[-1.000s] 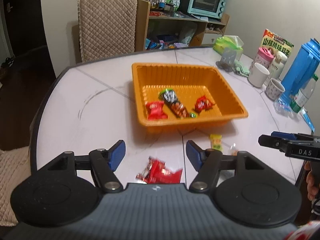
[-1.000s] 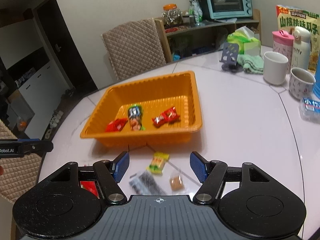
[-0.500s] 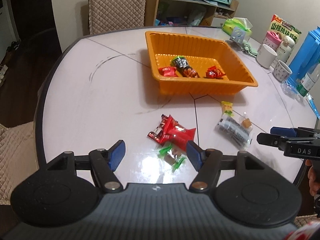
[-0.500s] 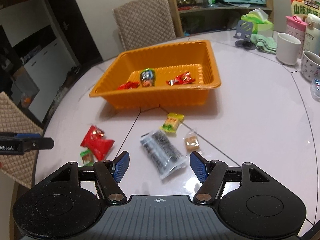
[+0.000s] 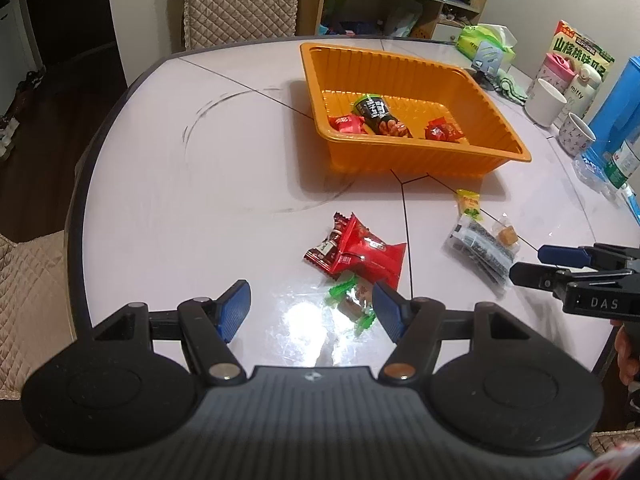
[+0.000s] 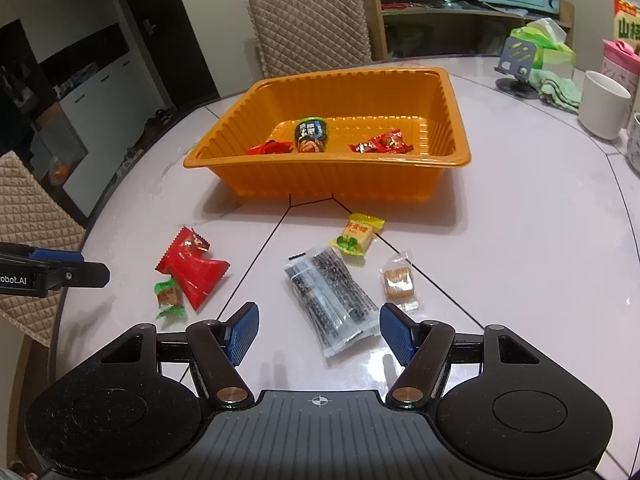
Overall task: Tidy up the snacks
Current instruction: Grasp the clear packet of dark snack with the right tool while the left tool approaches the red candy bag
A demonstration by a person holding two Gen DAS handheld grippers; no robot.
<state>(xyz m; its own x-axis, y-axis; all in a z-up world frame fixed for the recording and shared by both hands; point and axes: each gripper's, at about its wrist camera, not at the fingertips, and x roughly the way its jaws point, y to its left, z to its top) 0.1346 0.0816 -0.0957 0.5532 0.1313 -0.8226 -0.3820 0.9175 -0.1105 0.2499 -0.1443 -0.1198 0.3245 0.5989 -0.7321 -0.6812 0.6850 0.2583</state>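
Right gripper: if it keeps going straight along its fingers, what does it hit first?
Most likely the clear packet of dark snack sticks, which lies between the open right gripper fingers; beneath it is the table. Depth is hard to judge.

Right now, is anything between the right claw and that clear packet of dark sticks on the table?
Nothing visible. The right claw is open, with the clear packet of dark sticks lying straight ahead of it on bare table.

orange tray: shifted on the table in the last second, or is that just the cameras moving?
No. The orange tray sits over the same fork of table seam lines at its near wall as before; only the cameras dropped and tilted.
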